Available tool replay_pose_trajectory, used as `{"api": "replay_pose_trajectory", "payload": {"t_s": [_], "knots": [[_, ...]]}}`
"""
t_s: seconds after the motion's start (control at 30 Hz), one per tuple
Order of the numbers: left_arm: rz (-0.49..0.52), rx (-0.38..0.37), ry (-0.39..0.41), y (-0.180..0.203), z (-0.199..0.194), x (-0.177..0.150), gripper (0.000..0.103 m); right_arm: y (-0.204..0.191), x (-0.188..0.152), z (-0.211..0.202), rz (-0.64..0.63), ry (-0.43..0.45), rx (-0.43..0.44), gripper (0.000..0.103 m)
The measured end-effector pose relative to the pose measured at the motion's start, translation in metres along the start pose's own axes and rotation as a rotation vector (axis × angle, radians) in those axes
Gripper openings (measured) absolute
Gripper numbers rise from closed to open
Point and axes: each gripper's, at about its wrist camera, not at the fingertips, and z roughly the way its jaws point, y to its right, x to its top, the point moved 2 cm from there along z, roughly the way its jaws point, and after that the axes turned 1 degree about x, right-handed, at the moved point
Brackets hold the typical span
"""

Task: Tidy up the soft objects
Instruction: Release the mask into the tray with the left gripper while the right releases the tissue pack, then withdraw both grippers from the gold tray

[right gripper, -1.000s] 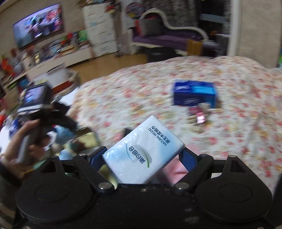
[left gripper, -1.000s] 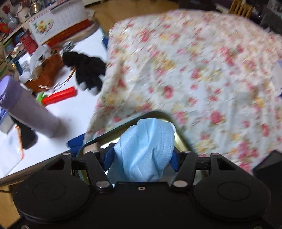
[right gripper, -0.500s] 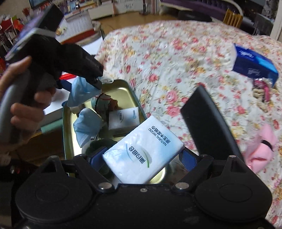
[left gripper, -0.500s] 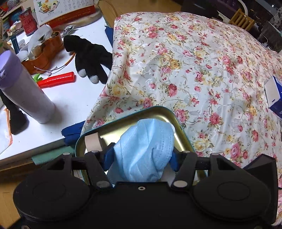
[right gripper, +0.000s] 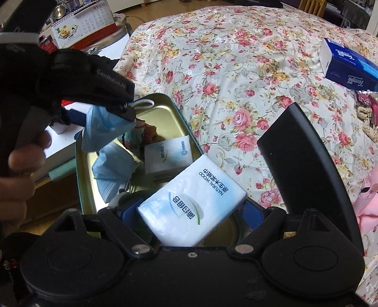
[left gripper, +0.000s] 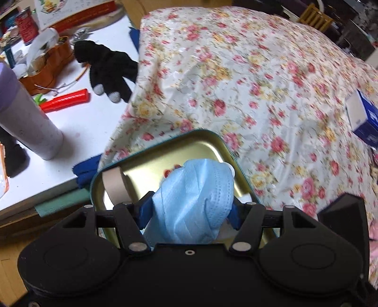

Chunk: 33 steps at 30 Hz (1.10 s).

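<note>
Floral bedspread [left gripper: 248,78] ahead of fingers; white surface [left gripper: 78,122] left of them; wood floor [left gripper: 9,271] below; yellow chair [left gripper: 315,19] far beyond.

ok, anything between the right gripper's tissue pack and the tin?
Nothing visible blocks it. The tissue pack hangs over the open tin; another pack and a mask lie deeper inside, leaving the near end free.
</note>
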Motion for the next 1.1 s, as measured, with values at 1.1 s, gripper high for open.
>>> {"api": "replay_pose_trajectory", "payload": {"t_s": [1.1], "knots": [[-0.006, -0.005, 0.006, -0.002, -0.002, -0.003, 0.089, -0.014, -0.008, 0.002, -0.05, -0.001, 0.101, 0.096]]}}
